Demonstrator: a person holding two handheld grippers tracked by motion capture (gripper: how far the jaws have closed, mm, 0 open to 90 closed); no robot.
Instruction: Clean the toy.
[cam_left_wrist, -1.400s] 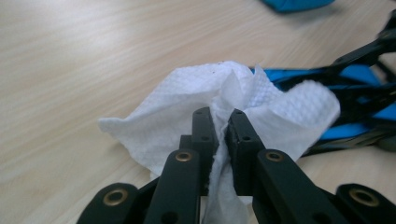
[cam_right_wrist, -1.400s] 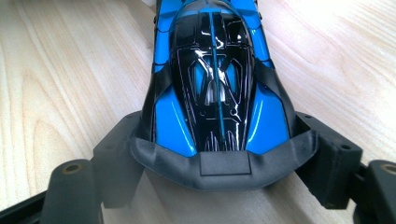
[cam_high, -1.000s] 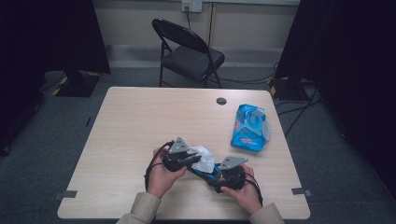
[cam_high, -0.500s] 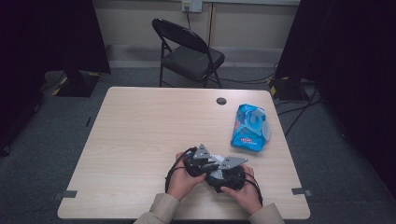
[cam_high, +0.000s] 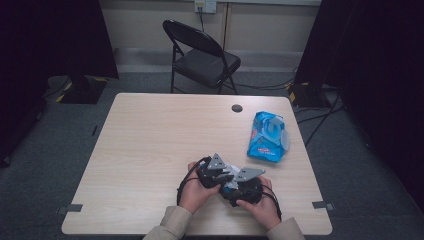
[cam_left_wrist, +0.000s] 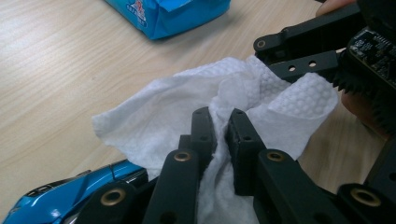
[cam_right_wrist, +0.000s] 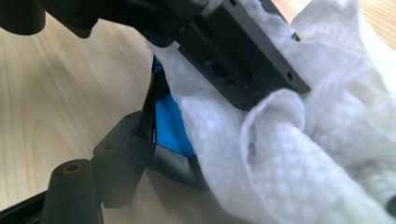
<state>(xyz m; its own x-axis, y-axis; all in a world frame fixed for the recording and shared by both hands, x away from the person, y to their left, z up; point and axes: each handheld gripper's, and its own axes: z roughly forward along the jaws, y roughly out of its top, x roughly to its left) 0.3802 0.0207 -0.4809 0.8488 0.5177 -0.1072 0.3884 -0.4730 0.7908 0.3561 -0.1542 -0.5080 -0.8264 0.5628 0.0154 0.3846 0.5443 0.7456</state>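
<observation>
Wipe (cam_left_wrist: 187, 100) sits pinched in your left gripper (cam_left_wrist: 220, 140), draped at 12 o'clock over the blue object (cam_right_wrist: 170, 122). Your right gripper (cam_high: 239, 187) clamps that object, touching the left at its 4 o'clock; wipes pack (cam_high: 267, 136) lies well apart at 1 o'clock.

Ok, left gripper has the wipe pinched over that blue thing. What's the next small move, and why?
Probably rub the white wipe along the blue object with the left gripper. Its jaws are shut on the wipe, the wipe lies draped over the blue object, and the right gripper seems to steady it, though that grip is hidden.
</observation>
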